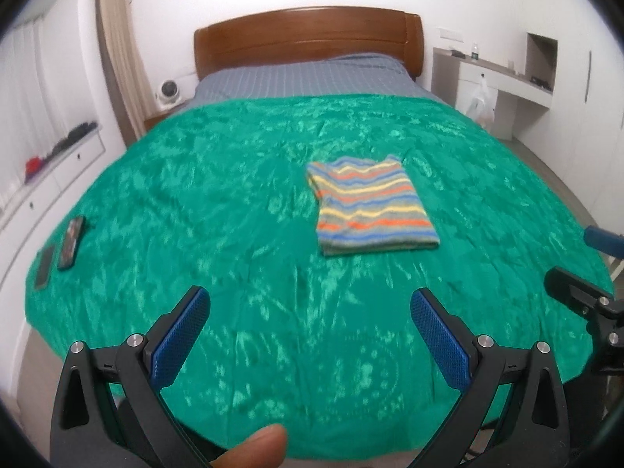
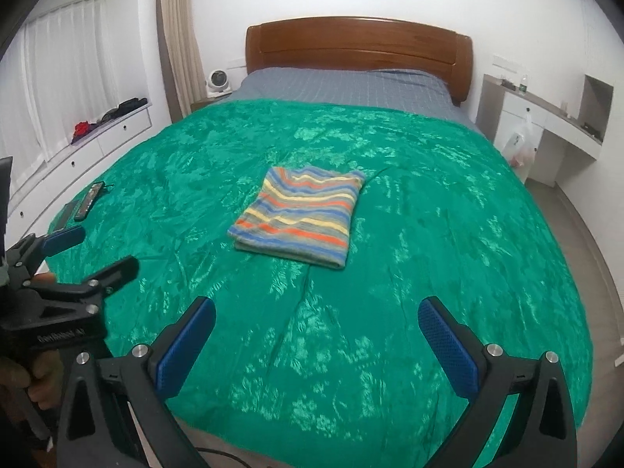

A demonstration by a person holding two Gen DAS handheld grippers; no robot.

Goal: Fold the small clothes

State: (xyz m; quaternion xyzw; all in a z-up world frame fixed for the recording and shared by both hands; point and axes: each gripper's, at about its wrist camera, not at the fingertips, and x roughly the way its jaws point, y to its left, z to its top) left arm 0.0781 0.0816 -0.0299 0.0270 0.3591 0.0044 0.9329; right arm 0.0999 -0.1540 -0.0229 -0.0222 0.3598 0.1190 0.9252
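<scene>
A small striped garment (image 1: 370,204), in blue, orange, yellow and grey, lies folded into a flat rectangle on the green bedspread (image 1: 218,202). It also shows in the right wrist view (image 2: 300,214), a little left of centre. My left gripper (image 1: 310,300) is open and empty, held above the near part of the bed, well short of the garment. My right gripper (image 2: 316,312) is open and empty too, also short of the garment. The left gripper shows at the left edge of the right wrist view (image 2: 97,247).
A phone (image 1: 72,241) and a dark flat item (image 1: 45,261) lie near the bed's left edge. A wooden headboard (image 1: 308,35) stands at the far end. White drawers (image 2: 105,136) run along the left wall; a desk with a plastic bag (image 2: 520,144) stands at the right.
</scene>
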